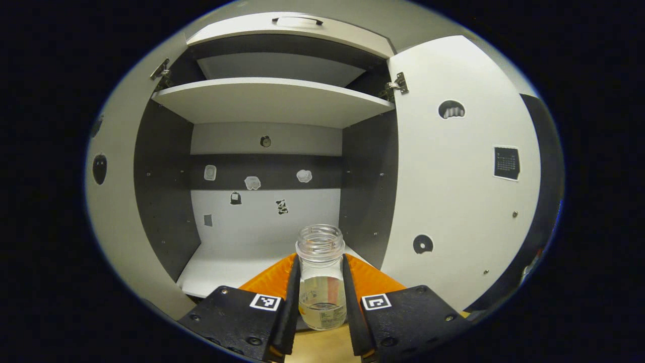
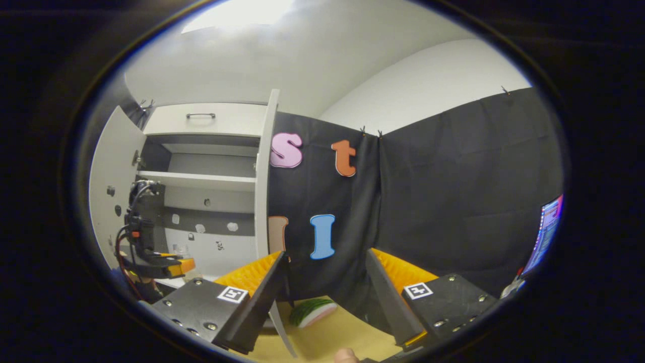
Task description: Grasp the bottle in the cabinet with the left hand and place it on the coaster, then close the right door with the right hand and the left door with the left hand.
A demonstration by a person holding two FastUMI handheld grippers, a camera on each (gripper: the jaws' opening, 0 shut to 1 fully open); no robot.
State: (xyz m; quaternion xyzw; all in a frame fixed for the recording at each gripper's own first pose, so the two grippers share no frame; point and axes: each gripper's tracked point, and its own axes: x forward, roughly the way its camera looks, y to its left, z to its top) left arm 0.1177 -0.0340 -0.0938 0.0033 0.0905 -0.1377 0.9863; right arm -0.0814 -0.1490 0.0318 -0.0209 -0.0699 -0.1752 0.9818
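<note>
A clear bottle (image 1: 321, 282) with an open mouth and a little pale liquid stands upright between the fingers of my left gripper (image 1: 321, 262), which is shut on its sides. It is held at the front edge of the open cabinet's lower compartment (image 1: 227, 267). The right door (image 1: 453, 176) and the left door (image 1: 108, 201) both stand wide open. In the right gripper view, my right gripper (image 2: 327, 264) is open with nothing in it, off to the right of the cabinet (image 2: 201, 181). There the left gripper (image 2: 174, 264) is in front of the lower compartment. A green and pink slice-shaped flat piece (image 2: 312, 311) lies on the wooden table (image 2: 332, 338).
An upper shelf (image 1: 272, 98) spans the cabinet, with a drawer (image 1: 297, 22) above it. Small stickers dot the back wall and doors. The right door's edge (image 2: 261, 191) is just left of my right gripper. A lit screen (image 2: 546, 232) is at the far right.
</note>
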